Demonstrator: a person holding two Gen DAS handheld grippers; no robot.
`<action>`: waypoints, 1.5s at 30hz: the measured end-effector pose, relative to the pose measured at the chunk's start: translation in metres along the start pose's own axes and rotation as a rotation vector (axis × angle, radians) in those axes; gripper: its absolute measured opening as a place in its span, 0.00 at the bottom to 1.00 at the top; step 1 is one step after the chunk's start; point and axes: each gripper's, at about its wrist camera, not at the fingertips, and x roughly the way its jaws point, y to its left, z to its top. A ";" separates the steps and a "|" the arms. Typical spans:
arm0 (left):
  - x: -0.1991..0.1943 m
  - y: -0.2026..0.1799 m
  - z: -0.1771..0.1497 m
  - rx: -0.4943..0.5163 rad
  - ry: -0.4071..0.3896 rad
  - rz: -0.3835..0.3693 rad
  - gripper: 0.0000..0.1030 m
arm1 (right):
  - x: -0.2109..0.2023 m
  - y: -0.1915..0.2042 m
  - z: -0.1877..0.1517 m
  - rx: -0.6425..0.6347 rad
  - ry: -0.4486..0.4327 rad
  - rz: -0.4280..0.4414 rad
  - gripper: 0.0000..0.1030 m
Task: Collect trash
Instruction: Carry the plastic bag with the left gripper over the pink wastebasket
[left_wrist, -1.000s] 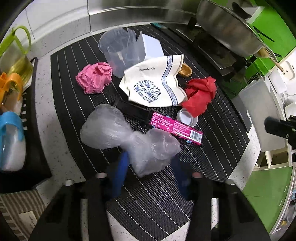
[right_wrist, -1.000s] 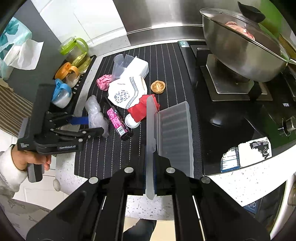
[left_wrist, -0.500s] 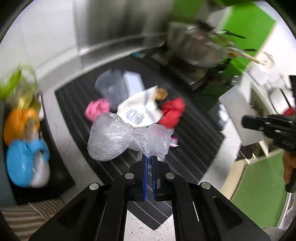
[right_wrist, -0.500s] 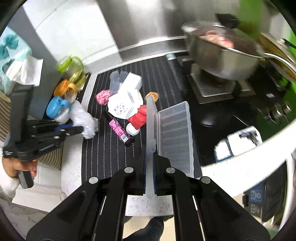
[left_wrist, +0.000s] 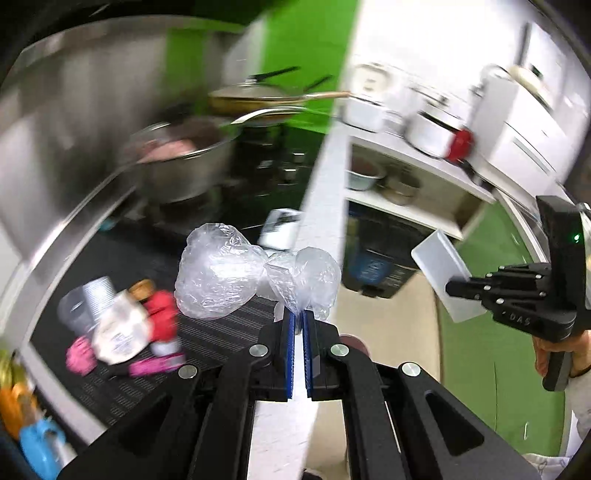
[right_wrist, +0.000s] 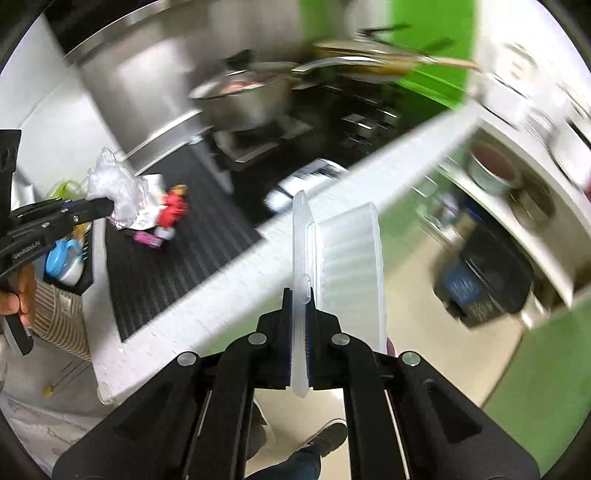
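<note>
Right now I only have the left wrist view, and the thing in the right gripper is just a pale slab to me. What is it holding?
Observer: The right gripper is shut on a clear hinged container. It clamps one half edge-on, and the other half hangs open to its right.
Operator: Is anything inside it?
Observer: I can see nothing in it. Only the ribbed wall of the open half shows.
Operator: How does my plastic bag look from that side?
Observer: The plastic bag bunches at the tip of the left gripper and is held up off the striped mat.
</note>
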 end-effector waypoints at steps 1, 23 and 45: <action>0.008 -0.017 0.001 0.018 0.007 -0.023 0.04 | -0.001 -0.013 -0.009 0.026 0.005 -0.012 0.05; 0.343 -0.147 -0.114 0.129 0.307 -0.125 0.04 | 0.192 -0.212 -0.152 0.159 0.173 -0.003 0.05; 0.536 -0.124 -0.228 0.151 0.452 -0.151 0.92 | 0.359 -0.259 -0.251 0.247 0.251 0.000 0.05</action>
